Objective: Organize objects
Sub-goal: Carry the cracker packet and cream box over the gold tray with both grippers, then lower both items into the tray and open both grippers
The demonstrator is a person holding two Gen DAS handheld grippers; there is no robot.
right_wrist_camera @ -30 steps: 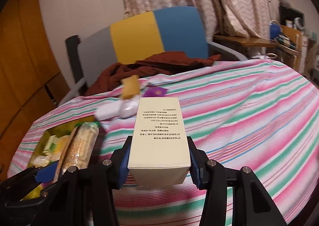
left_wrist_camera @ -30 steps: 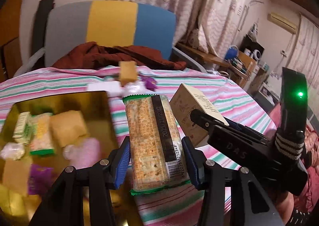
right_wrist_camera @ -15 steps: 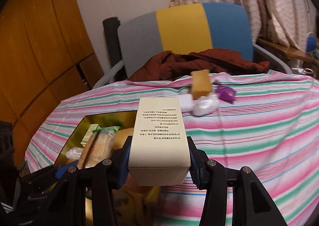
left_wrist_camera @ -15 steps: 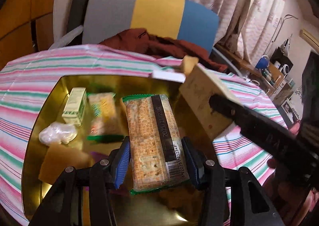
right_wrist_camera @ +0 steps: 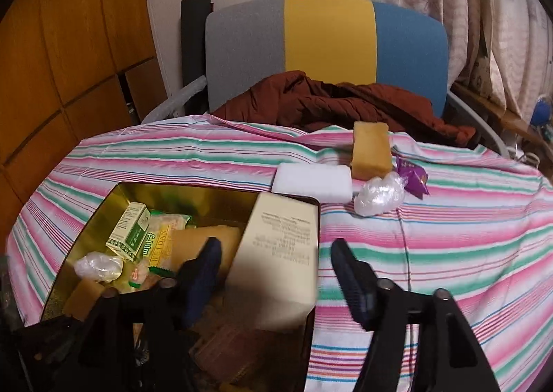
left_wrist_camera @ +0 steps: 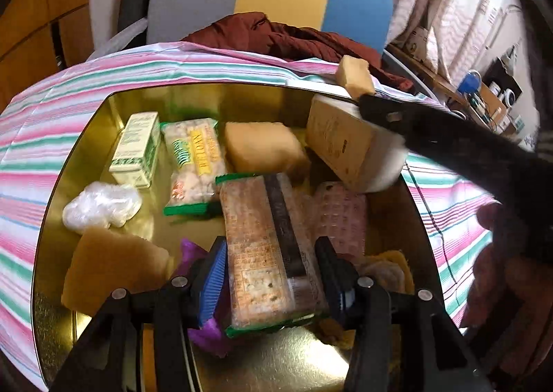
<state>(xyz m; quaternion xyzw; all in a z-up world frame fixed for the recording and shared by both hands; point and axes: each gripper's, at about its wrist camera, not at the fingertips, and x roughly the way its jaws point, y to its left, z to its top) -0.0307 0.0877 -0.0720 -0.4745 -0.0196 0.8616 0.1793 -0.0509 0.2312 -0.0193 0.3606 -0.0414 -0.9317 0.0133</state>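
The right gripper (right_wrist_camera: 273, 274) is just spreading its jaws off the cream box (right_wrist_camera: 280, 254), now tipping into the gold tin (right_wrist_camera: 96, 216), while the left gripper (left_wrist_camera: 273, 274), jaws easing wider, is lowering the cracker packet (left_wrist_camera: 269, 254) there, barely pinched.

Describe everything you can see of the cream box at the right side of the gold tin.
The cream box is a tall, plain carton, seemingly cardboard, with small dark print on one face. It sits tilted in the gold tin, leaning against its right wall, lower end among the snacks. The right gripper has just been opening: its fingers now stand clear on both sides, the box loose between them.
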